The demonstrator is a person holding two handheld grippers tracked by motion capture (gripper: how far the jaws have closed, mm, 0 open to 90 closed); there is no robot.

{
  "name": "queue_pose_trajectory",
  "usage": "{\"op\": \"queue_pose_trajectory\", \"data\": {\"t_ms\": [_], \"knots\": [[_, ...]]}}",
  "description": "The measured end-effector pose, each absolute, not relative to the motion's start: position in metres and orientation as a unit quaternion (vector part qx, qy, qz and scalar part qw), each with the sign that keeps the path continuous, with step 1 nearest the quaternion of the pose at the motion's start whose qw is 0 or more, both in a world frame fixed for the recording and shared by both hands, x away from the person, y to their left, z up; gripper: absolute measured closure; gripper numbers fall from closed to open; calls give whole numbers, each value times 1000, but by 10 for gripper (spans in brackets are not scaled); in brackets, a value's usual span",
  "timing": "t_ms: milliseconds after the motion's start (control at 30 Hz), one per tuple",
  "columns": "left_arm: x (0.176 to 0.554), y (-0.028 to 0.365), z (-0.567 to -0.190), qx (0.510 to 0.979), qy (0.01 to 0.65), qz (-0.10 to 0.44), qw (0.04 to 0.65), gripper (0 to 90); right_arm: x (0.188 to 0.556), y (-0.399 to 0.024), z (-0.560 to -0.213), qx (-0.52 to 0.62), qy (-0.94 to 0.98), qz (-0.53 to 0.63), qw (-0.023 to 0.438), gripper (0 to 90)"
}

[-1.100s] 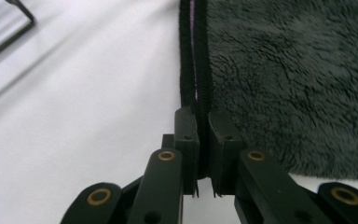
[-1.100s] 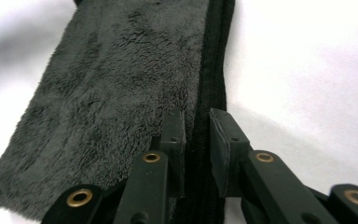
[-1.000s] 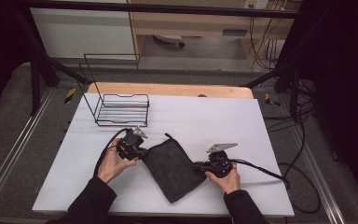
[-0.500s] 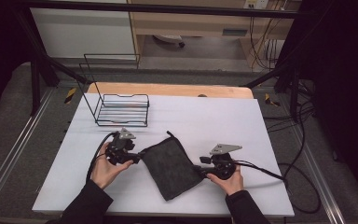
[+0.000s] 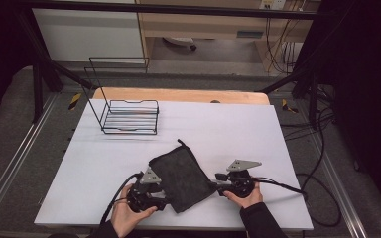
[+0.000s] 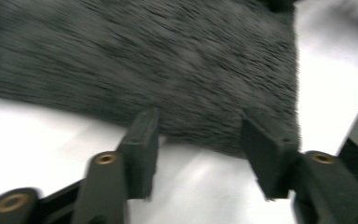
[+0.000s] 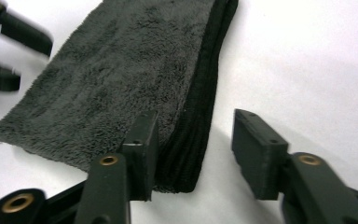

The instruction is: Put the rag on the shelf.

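Note:
A dark grey folded towel [image 5: 181, 178] lies flat on the white table [image 5: 228, 129], near its front edge. My left gripper [image 5: 161, 199] is at the towel's front left edge and points at it. In the left gripper view the towel [image 6: 158, 65] has its edge just between the tips of the left gripper [image 6: 200, 126]; the jaws have just been closing, and the pads stand off the cloth. My right gripper [image 5: 217, 182] is at the towel's right corner. Its jaws [image 7: 193, 121] have also just been closing, and the thick folded edge [image 7: 196, 135] lies between them, close to one pad and clear of the other.
A black wire rack [image 5: 129, 116] stands at the back left of the table. A wooden board [image 5: 178, 95] runs along the far edge. Cables [image 5: 283, 184] trail from the right gripper off the table's right side. The left gripper's jaws [image 7: 9, 51] show beyond the towel in the right gripper view.
Both grippers have let go of the towel and their jaws stand apart. The left hand has slid along the towel's left edge toward the table's front. The right hand has stayed in place.

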State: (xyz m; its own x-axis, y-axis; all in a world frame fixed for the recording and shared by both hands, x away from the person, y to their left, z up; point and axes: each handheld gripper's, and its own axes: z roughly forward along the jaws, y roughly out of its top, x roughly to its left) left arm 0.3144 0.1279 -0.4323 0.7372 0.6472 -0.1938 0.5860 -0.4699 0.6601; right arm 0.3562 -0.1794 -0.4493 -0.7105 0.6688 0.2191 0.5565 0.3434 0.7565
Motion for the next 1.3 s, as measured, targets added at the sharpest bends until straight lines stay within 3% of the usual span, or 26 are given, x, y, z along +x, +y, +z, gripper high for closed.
{"op": "queue_pose_trajectory", "data": {"t_ms": [200,700,900,1000,1067,1133,1167,1300], "knots": [[307,121,-440,853,363,57,370,536,357,-177,-451,372,819,431,70,578],[298,114,-449,838,388,35,382,646,356,-168,-456,367,829,418,65,663],[304,110,-447,847,376,23,374,808,356,-168,-455,367,829,418,58,691],[306,109,-445,856,362,27,367,839,357,-169,-454,369,828,418,58,666],[308,111,-444,860,356,23,364,858,357,-172,-449,368,824,425,68,586],[308,112,-442,863,351,21,362,863,357,-173,-447,369,821,430,70,567],[309,116,-438,863,347,19,366,864,356,-175,-443,367,815,443,78,498],[309,128,-430,863,343,16,370,868,355,-179,-439,366,810,450,92,429]]}}
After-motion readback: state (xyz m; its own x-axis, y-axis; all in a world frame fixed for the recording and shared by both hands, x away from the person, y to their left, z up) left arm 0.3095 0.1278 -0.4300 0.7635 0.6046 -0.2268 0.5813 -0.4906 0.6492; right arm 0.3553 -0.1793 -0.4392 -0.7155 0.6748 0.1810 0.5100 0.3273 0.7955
